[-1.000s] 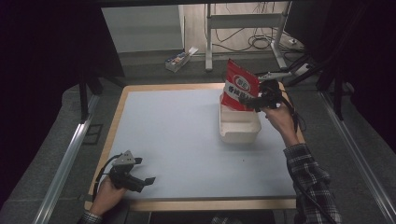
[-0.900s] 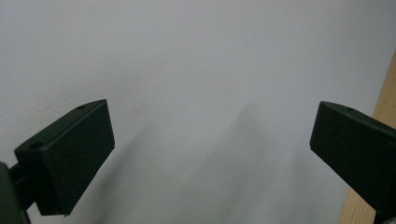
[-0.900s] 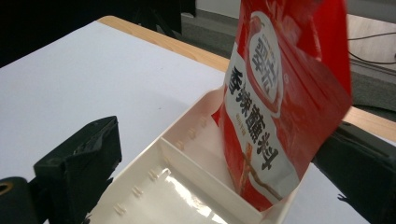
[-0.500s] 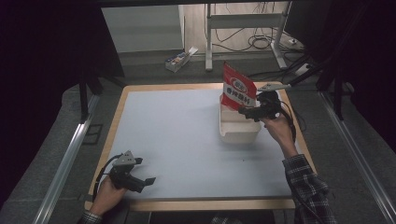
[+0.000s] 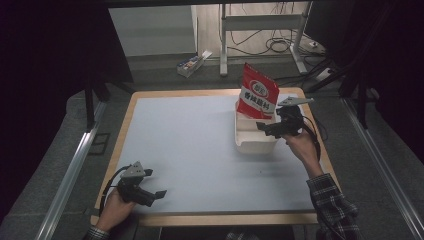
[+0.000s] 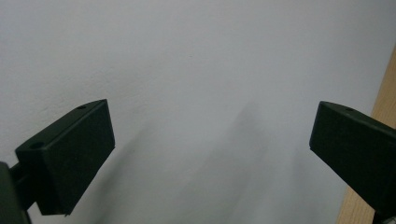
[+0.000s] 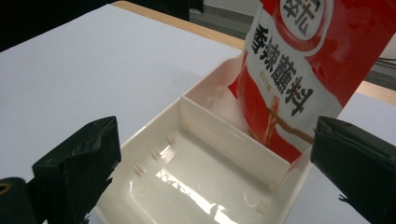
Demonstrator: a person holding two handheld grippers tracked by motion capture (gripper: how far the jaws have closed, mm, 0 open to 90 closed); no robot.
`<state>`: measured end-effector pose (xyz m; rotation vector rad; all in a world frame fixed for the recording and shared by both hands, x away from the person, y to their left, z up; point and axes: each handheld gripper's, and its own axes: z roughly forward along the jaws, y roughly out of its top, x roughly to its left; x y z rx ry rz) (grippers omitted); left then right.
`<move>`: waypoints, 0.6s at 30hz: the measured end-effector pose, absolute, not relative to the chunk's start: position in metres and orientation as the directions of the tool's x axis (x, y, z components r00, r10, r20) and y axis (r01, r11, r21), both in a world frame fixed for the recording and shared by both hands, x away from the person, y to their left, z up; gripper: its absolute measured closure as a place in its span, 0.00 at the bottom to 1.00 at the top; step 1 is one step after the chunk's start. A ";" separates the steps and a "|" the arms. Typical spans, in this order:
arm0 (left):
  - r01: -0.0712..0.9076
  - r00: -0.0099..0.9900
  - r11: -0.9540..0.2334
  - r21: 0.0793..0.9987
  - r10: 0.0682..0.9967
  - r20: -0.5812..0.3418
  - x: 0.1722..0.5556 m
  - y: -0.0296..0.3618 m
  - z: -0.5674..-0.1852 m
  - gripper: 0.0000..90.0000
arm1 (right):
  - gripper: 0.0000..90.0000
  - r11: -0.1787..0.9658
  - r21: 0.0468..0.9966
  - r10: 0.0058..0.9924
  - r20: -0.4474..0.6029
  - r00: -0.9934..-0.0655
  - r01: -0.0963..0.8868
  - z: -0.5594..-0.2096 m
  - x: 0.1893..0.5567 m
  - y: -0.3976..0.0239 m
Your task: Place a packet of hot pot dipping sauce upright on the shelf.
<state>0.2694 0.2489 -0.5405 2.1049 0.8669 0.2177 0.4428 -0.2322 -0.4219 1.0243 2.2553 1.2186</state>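
Observation:
A red snack pouch (image 5: 257, 92) stands upright in the far compartment of a white divided tray (image 5: 248, 145) at the table's right. In the right gripper view the pouch (image 7: 299, 60) leans against the tray's far wall, and the near compartment of the tray (image 7: 156, 120) is empty. My right gripper (image 5: 266, 129) hovers open over the tray's near right side, apart from the pouch; its jaws (image 7: 215, 177) stand wide with nothing between them. My left gripper (image 5: 154, 184) rests open at the front left, and its jaws (image 6: 210, 154) frame bare mat.
A pale grey mat (image 5: 190, 145) covers the wooden table (image 5: 215, 219). Metal rails (image 5: 70, 170) run along both sides. Beyond the far edge lie a small box (image 5: 192, 62), desk legs and cables on the floor.
The right gripper has let go of the red pouch and drawn back toward the person. The pouch now stands by itself in the tray. The left gripper has not moved.

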 end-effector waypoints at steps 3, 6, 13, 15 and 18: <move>0.506 0.747 -0.419 0.754 0.650 -0.140 0.269 0.249 -0.540 0.00 | 0.01 0.367 0.831 0.743 0.007 -0.669 0.417 -0.423 0.438 -0.232; 0.506 0.747 -0.419 0.753 0.650 -0.140 0.269 0.249 -0.541 0.00 | 0.01 0.371 0.832 0.738 0.007 -0.675 0.414 -0.424 0.432 -0.233; 0.507 0.747 -0.423 0.751 0.650 -0.138 0.269 0.248 -0.541 0.00 | 0.00 0.378 0.830 0.732 0.004 -0.681 0.410 -0.427 0.414 -0.236; 0.507 0.747 -0.423 0.751 0.650 -0.138 0.269 0.248 -0.540 0.00 | 0.00 0.378 0.830 0.732 0.003 -0.682 0.409 -0.428 0.411 -0.237; 0.507 0.747 -0.424 0.750 0.650 -0.138 0.269 0.248 -0.540 0.00 | 0.00 0.375 0.832 0.732 0.005 -0.681 0.409 -0.429 0.404 -0.239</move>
